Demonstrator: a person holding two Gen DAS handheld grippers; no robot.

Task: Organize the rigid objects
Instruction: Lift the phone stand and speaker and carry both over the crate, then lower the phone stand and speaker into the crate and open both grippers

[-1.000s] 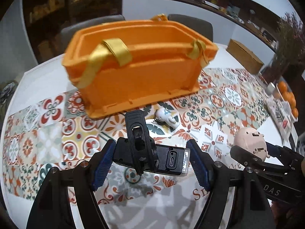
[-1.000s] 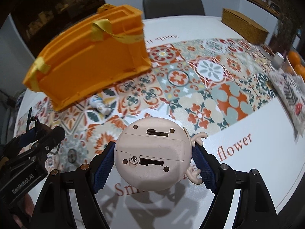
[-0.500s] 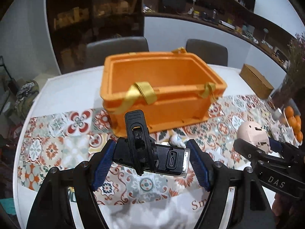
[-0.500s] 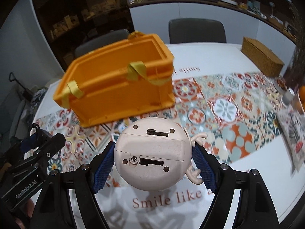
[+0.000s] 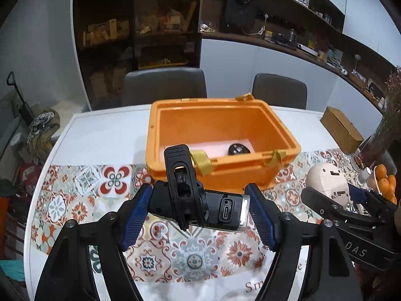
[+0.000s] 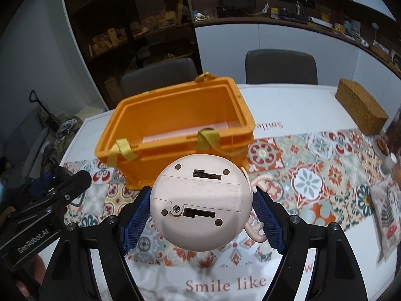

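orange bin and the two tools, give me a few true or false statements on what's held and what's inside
1. The left tool grips a black device with a port on its end. True.
2. The right tool is empty. False: it holds a round pink toy, underside toward the camera.
3. The orange bin holds nothing. False: a small dark object lies inside.
4. The bin stands on the patterned runner. True.
5. Both held items are already in the bin. False: both are short of it.
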